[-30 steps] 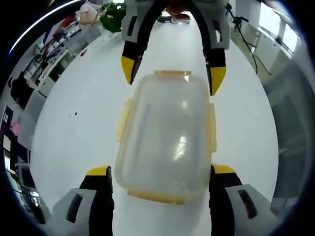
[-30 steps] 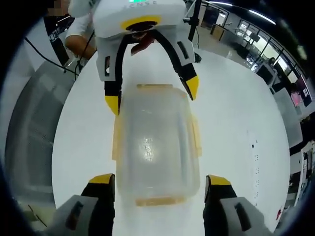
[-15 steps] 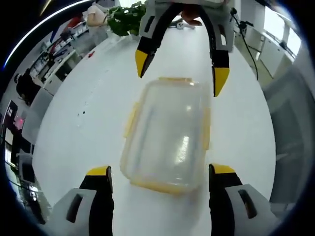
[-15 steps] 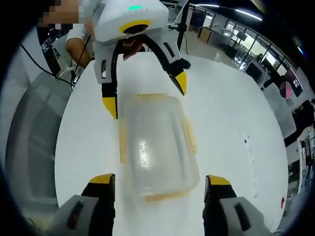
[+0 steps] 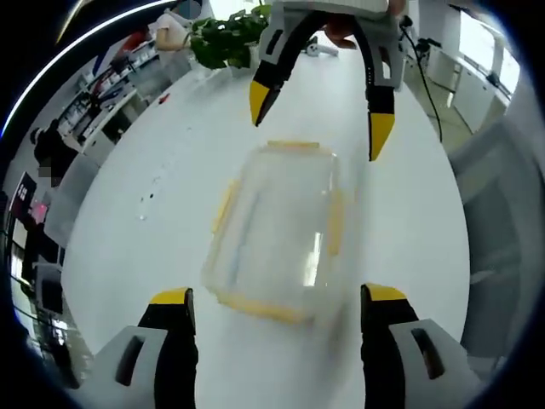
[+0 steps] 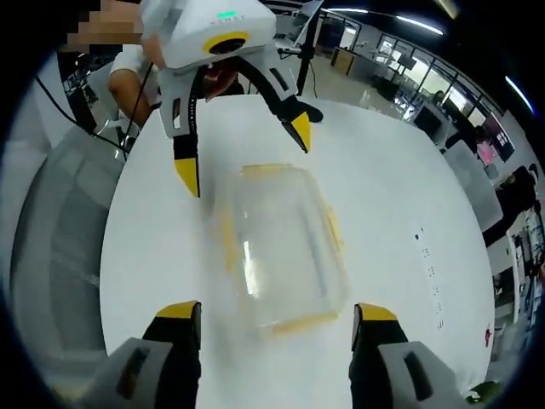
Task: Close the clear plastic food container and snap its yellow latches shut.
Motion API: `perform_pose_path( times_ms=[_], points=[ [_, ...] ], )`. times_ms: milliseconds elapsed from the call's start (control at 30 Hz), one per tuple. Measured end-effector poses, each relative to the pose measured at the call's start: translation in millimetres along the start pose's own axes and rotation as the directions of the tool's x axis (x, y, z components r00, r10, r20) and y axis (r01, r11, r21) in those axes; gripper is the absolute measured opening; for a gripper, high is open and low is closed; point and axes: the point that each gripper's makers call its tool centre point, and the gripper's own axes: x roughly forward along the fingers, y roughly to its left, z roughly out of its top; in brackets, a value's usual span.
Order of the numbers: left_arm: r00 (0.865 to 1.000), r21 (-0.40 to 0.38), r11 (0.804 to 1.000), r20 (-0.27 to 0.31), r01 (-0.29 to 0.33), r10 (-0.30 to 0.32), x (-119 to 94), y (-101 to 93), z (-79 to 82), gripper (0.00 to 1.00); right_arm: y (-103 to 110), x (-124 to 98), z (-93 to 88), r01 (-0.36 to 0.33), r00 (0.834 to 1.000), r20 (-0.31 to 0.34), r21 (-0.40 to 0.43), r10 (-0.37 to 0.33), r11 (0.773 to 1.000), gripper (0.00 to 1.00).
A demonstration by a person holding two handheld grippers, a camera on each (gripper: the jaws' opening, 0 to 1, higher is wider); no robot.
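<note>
Left gripper view: lidded container on white table
Both grippers gape apart, clear; latches appear down, task seemingly near done.

A white bench with a rounded edge carries a clear plastic food container, closed with its lid on, lying flat near the bench's middle. Yellow latches run along the container's four sides. In the left gripper view a green leafy plant stands at the far end, well beyond the container. A few small dark specks mark the bench beside the container.
</note>
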Motion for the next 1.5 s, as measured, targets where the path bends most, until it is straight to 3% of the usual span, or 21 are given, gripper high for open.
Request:
perform_pose_path(
  times_ms=[400, 800, 967, 1200, 1500],
  points=[
    [1.000, -0.055, 0.998, 0.027, -0.011, 0.013, -16, -15.9, -10.1, 0.75, 19, -10, 2.4, 0.033, 0.998, 0.057, 0.051, -0.036, 0.998, 0.69],
    [0.998, -0.062, 0.998, 0.063, -0.016, 0.020, -27, -37.1, -19.6, 0.75, 42, -15, -1.4, 0.051, 0.991, 0.119, 0.135, -0.067, 0.989, 0.67],
    [0.991, -0.096, 0.995, 0.127, -0.027, 0.039, -33, -45.5, -17.2, 0.74, 51, -16, -3.5, 0.058, 0.986, 0.141, 0.171, -0.083, 0.983, 0.66],
    [0.988, -0.123, 0.992, 0.145, -0.033, 0.051, -37, -56.4, -26.3, 0.74, 58, -22, -2.4, 0.079, 0.974, 0.190, 0.222, -0.123, 0.972, 0.67],
    [0.974, -0.160, 0.987, 0.219, -0.028, 0.063, -41, -75.8, -28.3, 0.72, 72, -21, 1.2, 0.121, 0.951, 0.245, 0.273, -0.190, 0.954, 0.68]
  ],
)
